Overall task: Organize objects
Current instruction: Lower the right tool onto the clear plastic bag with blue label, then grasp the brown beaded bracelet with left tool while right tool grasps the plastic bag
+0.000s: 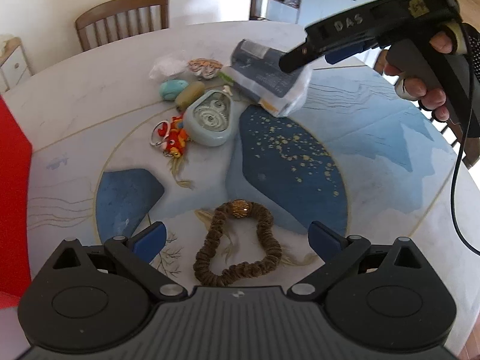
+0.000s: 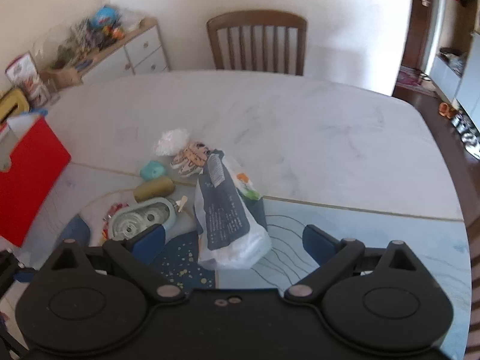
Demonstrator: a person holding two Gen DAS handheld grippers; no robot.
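Note:
A brown hair scrunchie (image 1: pixel 238 244) with a gold bead lies on the blue patterned mat, between the fingers of my open left gripper (image 1: pixel 237 237). My right gripper (image 2: pixel 234 235) is open, and a dark blue and white packet in a clear bag (image 2: pixel 228 219) lies between its fingers; the same packet (image 1: pixel 264 81) shows in the left wrist view under the right gripper (image 1: pixel 300 60). Beyond lie a pale blue gear case (image 1: pixel 210 120), a red fish keychain (image 1: pixel 174 138), a turquoise stone (image 1: pixel 173 89), an olive pouch (image 1: pixel 189 96) and a striped shell (image 1: pixel 205 67).
A red box (image 2: pixel 27 180) stands at the table's left edge. A crumpled white plastic piece (image 2: pixel 172 141) lies behind the shell. A wooden chair (image 2: pixel 258 43) stands at the far side of the white marble table (image 2: pixel 330 138). A cluttered white dresser (image 2: pixel 120 51) is at back left.

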